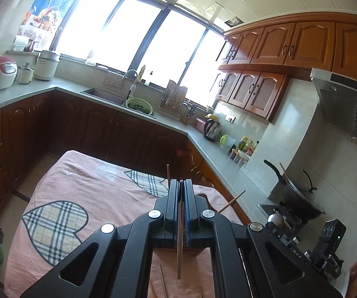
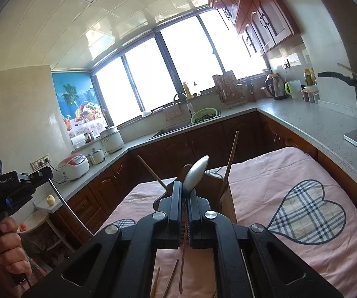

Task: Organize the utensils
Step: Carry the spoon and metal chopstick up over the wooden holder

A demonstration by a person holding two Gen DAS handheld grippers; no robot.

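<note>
A: Status, both grippers. The left gripper has its jaws clamped on a single wooden chopstick, which runs down between the blue pads and hangs below them over the pink cloth. In the right wrist view that same chopstick slants down from the left gripper's tip, clear of the table.

B: And the right gripper?

A: Jaws clamped on the thin handle of a metal spoon. The bowl sticks up past the fingertips; the handle trails below, above the cloth.

B: Where do they go?

A: Judged target is the wooden holder standing on the table just beyond the right gripper. Two chopsticks already lean in it. At least two more lie loose on the cloth below the grippers.

B: So the step in hand?

A: Carry phase, by judgement: both utensils lifted, neither yet in the holder. Sorting is partly done.

B: Next move requires?

A: Each gripper gets its utensil's lower end over the holder's mouth, roughly upright, then lowers before releasing. The spoon is nearer, so it likely goes first. Risk: the leaning chopsticks crowd the opening, and two grippers converging there could collide.
</note>
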